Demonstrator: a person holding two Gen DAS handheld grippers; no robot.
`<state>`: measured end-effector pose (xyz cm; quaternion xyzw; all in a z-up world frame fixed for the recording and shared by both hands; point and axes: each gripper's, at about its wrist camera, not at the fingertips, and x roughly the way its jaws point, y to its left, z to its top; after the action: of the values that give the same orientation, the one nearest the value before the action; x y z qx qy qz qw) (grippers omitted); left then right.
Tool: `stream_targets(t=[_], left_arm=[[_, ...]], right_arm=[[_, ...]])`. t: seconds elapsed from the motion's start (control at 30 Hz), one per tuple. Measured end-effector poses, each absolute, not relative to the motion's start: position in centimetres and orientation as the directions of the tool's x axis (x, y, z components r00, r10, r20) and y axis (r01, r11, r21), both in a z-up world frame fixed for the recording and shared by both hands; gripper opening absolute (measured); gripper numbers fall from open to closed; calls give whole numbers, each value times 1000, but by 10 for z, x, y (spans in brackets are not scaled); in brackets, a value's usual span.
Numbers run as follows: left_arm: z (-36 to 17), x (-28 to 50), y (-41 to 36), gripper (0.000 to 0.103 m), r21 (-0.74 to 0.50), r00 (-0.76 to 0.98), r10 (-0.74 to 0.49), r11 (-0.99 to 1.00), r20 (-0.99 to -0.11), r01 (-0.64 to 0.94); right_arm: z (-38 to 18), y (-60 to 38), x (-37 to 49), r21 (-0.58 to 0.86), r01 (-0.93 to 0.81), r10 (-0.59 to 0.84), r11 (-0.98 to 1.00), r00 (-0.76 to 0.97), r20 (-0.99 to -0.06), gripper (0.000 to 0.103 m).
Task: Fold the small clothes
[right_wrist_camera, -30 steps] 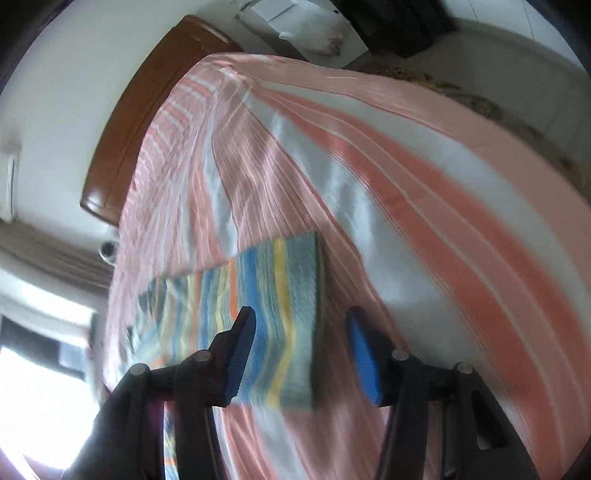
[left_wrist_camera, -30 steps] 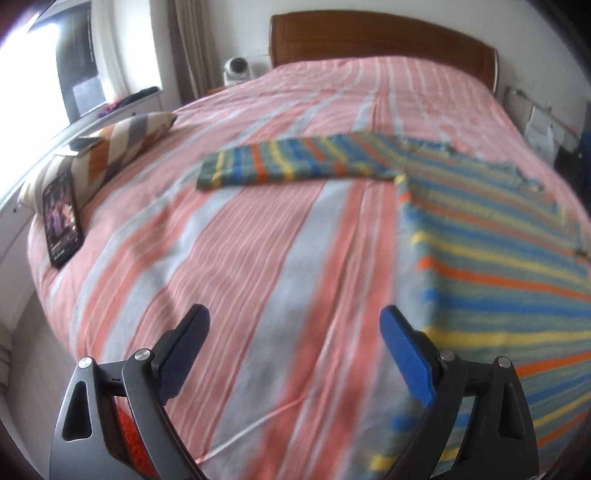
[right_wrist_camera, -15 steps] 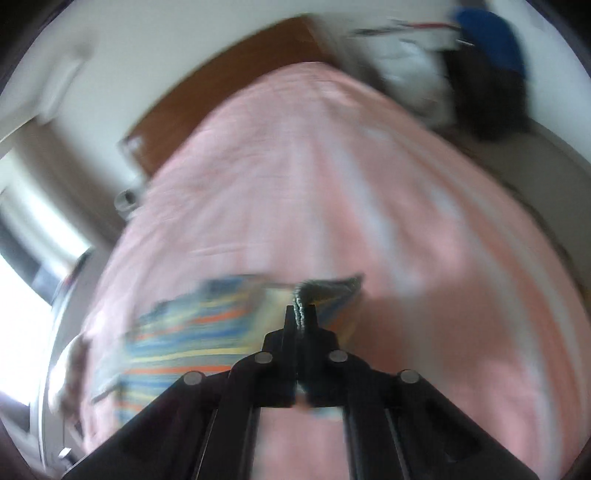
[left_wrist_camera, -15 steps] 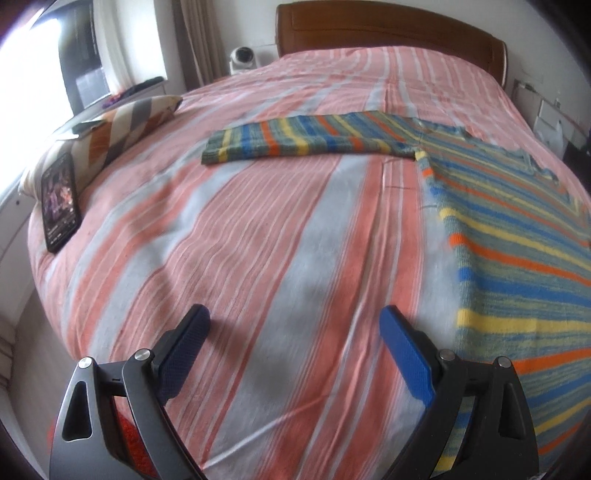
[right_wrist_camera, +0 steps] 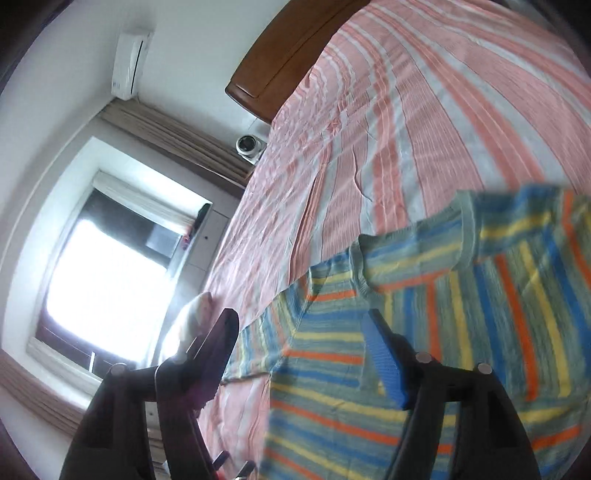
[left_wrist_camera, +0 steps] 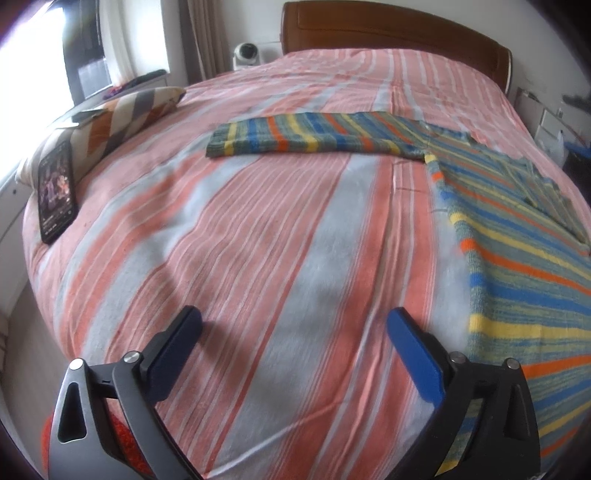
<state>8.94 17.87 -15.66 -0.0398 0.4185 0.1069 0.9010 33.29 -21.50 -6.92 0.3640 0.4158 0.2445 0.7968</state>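
While the left gripper (left_wrist_camera: 293, 326) hangs spread wide over the striped bedspread (left_wrist_camera: 258, 229), gripping nothing, the right gripper (right_wrist_camera: 301, 330) has just been opening, its jaws apart and free above the striped sweater (right_wrist_camera: 461, 314), which lies flat on the bed.

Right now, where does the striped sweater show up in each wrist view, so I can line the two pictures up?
Left wrist: the striped sweater fills the right side, one sleeve stretched leftward across the bedspread.
Right wrist: the striped sweater fills the lower right, its collar toward the middle, with the open right gripper over it.
Shared landmark: the wooden headboard, top centre in the left view, top centre in the right.
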Motion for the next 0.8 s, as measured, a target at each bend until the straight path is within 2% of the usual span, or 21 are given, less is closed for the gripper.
stream_targets(t=[0.17, 0.37, 0.53, 0.57, 0.73, 0.8], left_arm=[[-160, 90, 176, 103, 42, 625, 179, 973, -760, -227], [-163, 89, 172, 103, 67, 630, 197, 972, -751, -225], [-165, 90, 176, 103, 26, 632, 162, 975, -758, -219], [-165, 90, 177, 103, 17, 632, 155, 976, -759, -219], [-166, 89, 175, 103, 20, 635, 166, 973, -754, -230], [-166, 89, 174, 103, 29, 637, 172, 973, -751, -229]], right_arm=[[-76, -257, 299, 634, -60, 549, 771, 565, -615, 70], [-107, -314, 217, 312, -29, 271, 950, 576, -771, 70], [-129, -355, 143, 103, 51, 52, 993, 600, -798, 71], [-131, -361, 135, 89, 68, 30, 994, 605, -796, 72], [-142, -374, 103, 27, 145, -72, 989, 635, -769, 96], [-151, -374, 100, 24, 169, -87, 985, 620, -780, 97]])
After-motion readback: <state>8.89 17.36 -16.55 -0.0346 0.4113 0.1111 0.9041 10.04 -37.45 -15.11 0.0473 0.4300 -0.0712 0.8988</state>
